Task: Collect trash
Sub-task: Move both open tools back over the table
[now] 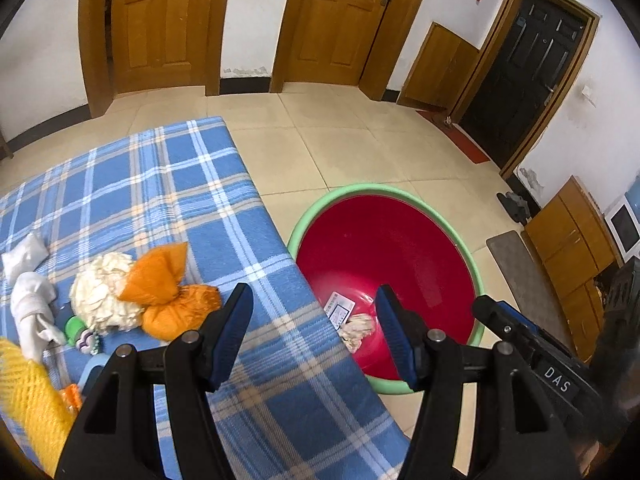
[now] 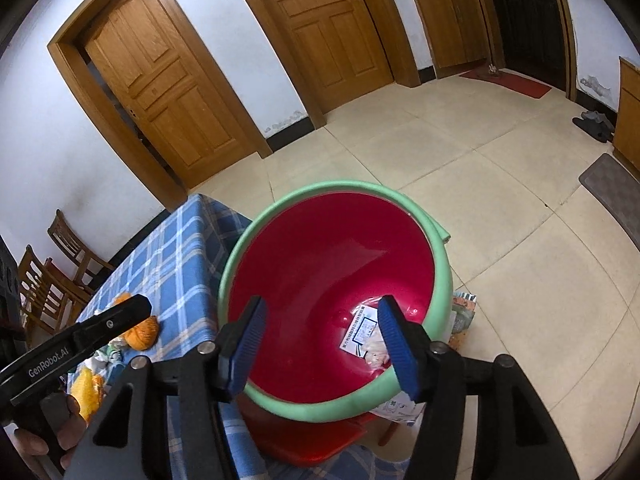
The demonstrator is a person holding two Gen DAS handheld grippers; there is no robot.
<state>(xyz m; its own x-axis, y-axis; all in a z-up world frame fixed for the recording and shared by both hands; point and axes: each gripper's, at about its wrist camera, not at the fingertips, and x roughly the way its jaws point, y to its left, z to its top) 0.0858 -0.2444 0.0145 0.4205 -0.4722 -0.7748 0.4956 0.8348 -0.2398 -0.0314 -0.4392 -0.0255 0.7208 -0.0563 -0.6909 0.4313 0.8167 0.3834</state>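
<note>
Nearest, the right hand-held gripper [image 2: 320, 344] hangs over the red plastic basin with a green rim [image 2: 438, 272], jaws apart with nothing between them. Inside the basin lie a white printed paper slip [image 2: 362, 330], long axis running toward the far rim, and a crumpled cream wad [image 2: 376, 354] touching it. The left hand-held gripper [image 1: 314, 320] stands moderately wide and empty above the edge of the bench with a blue plaid cloth [image 1: 160, 184]. Further left on the bench rest an orange knotted cloth bundle [image 1: 168, 292], a cream crumpled wad [image 1: 104, 292] and white tissue [image 1: 32, 304].
</note>
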